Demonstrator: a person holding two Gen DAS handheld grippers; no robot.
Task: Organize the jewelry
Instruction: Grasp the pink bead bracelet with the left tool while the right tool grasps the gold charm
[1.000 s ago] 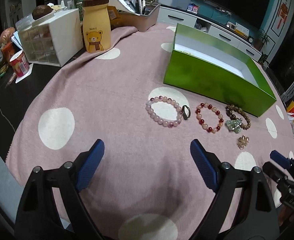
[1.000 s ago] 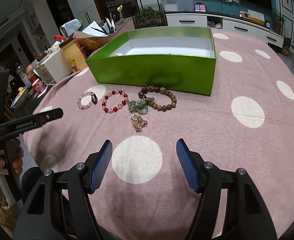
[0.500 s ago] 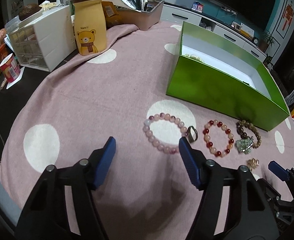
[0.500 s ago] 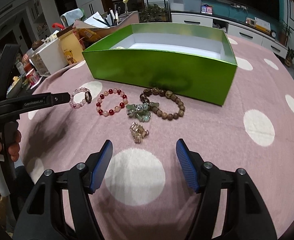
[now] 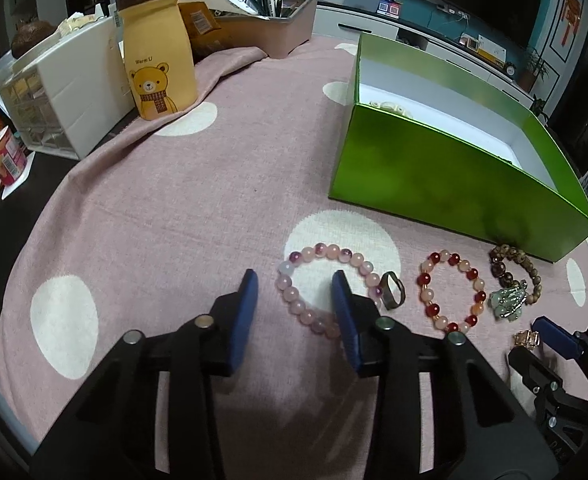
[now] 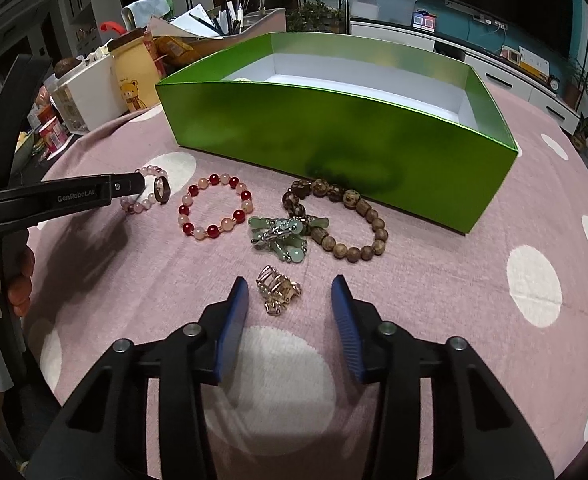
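Clearly, "GenRobot.AI" on left claw

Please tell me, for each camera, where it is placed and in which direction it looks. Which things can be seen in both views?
Left wrist: sits on the left gripper, looking down and forward at the pink bracelet; its closing jaws straddle the bracelet's near-left beads; the right gripper shows at the right edge.
Right wrist: sits on the right gripper, looking down at the gold clip between its closing jaws; the left gripper and a hand show at left.
Shared: green box, all the jewelry, dotted cloth.
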